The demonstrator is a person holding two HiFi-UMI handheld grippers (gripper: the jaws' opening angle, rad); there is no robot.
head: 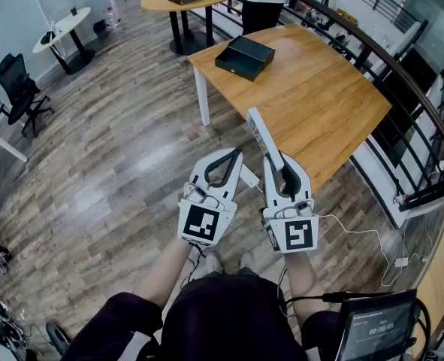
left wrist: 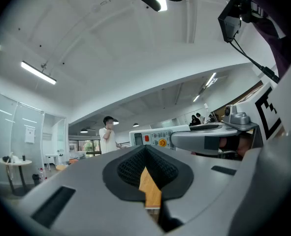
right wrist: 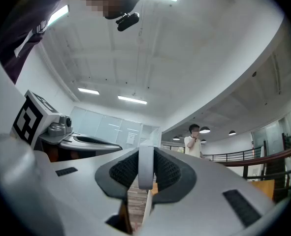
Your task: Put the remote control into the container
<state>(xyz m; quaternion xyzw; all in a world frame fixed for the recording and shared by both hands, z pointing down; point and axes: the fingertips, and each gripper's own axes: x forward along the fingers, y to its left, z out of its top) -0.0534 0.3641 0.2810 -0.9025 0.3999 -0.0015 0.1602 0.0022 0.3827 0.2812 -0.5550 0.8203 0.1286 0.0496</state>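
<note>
Remote control: a slim white plastic remote control (head: 259,132) stands up out of the right gripper (head: 270,158), with its free end leaning toward the table. From the left gripper view, a red and a yellow button show on its face.
Right jaws: clenched on the lower part of the remote control. In the right gripper view its narrow white edge runs upright between the two black ribbed pads and touches both.
Left jaws: the left gripper (head: 237,153) is closed tip to tip with nothing between its pads. It is held just beside the right gripper, apart from the remote control.
Container: a shallow black rectangular container (head: 244,57) lies on the light wooden table (head: 319,104) near a far corner, well apart from the remote control.
Grippers' place: both are held over the grey-brown plank floor (head: 116,164), near the table's closer edge.
Background: a person (right wrist: 192,141) in a white top stands beyond the table.
</note>
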